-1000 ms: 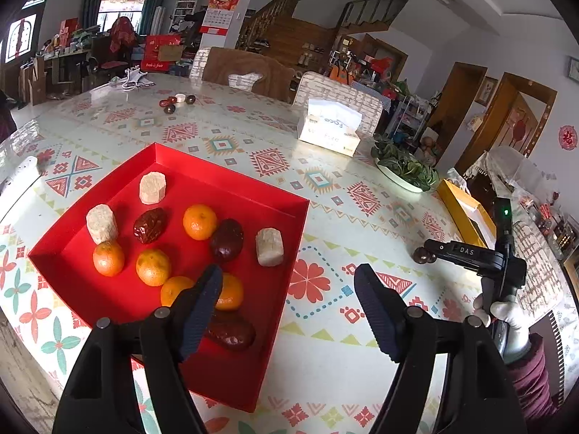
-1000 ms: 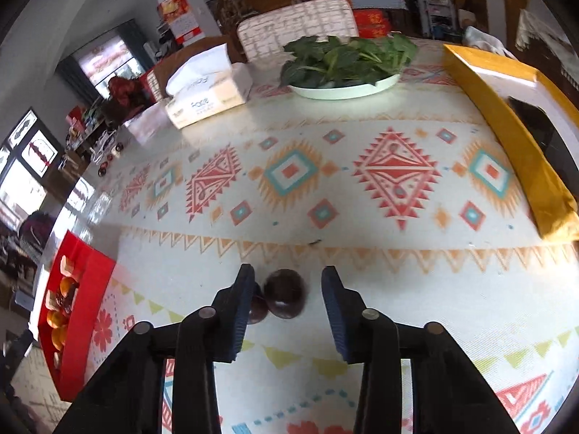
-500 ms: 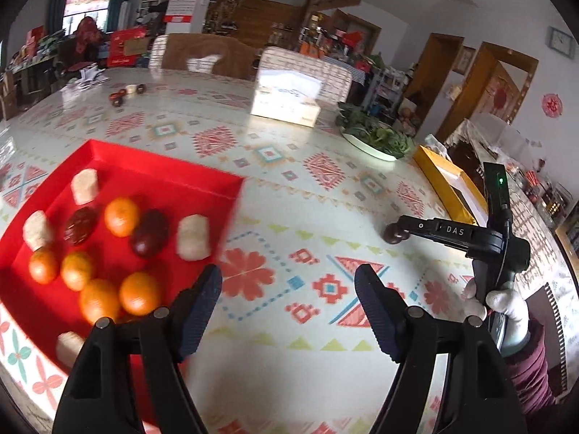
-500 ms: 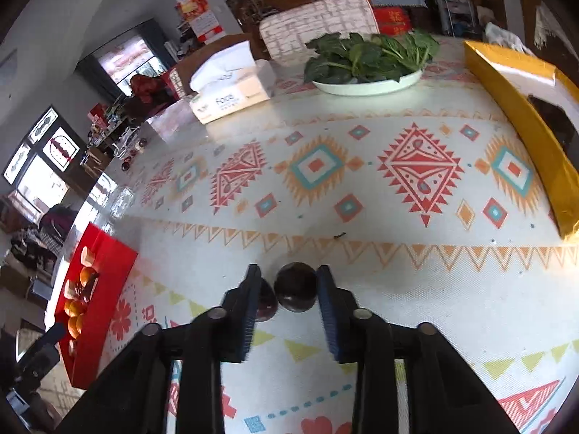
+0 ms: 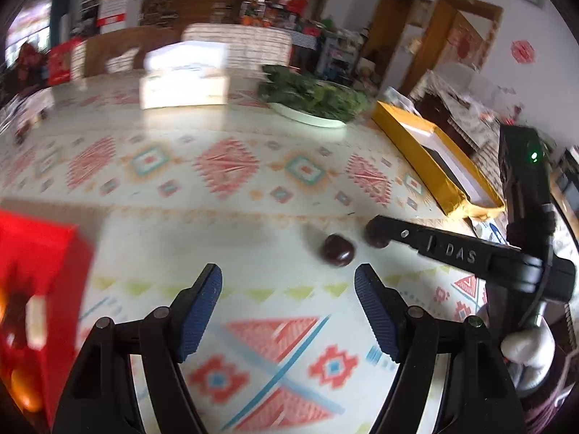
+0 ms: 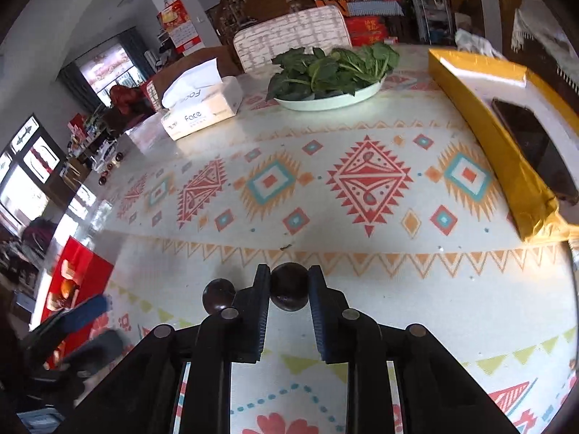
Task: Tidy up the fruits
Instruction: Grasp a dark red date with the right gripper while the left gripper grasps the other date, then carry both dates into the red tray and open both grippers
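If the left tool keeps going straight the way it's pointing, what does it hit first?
Probably the loose dark fruit on the tablecloth, just ahead of the open left tool and slightly right of its line. Depth is unclear, so it might pass beside it.

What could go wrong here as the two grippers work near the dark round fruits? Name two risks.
1. The right gripper pinches a dark fruit only at its fingertips; being round, it might slip out when lifted.
2. The open left gripper is close to the loose fruit and could knock it rolling or bump the right gripper.
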{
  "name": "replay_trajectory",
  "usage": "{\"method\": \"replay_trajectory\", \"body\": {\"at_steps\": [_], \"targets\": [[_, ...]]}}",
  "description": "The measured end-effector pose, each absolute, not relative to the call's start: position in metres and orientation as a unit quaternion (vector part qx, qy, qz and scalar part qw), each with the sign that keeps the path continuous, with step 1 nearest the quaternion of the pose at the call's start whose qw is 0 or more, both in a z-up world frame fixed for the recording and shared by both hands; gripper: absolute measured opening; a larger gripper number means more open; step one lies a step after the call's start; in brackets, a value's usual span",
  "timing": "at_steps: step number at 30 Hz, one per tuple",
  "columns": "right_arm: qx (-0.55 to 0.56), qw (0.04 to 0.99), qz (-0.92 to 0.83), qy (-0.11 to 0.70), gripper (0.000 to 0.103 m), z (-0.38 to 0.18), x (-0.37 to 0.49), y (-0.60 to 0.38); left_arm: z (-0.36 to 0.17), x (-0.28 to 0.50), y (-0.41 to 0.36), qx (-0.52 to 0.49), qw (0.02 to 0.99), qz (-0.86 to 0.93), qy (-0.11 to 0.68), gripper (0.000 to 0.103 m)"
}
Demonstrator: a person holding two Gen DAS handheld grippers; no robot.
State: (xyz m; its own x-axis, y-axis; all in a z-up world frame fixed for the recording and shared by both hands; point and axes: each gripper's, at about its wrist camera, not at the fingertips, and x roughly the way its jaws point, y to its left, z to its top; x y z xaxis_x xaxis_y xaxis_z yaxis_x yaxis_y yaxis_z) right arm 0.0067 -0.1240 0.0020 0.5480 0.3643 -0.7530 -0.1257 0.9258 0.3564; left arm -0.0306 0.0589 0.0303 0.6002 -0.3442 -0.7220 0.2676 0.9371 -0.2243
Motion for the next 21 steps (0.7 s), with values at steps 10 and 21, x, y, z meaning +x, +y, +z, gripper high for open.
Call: {"method": "replay_trajectory", "body": {"at_steps": [10, 21], "targets": [[0.195, 0.851, 0.151, 0.464, 0.025, -0.003, 0.013, -0.147, 0.008, 0.004, -0.004, 0.064, 0.885, -0.202, 0.415, 0.039], [0.152, 0.855, 0.163, 0.469, 0.03, -0.005, 0.014, -0.126, 0.017, -0.01, 0.0, 0.072, 0.887, -0.201, 0.41, 0.025]]}}
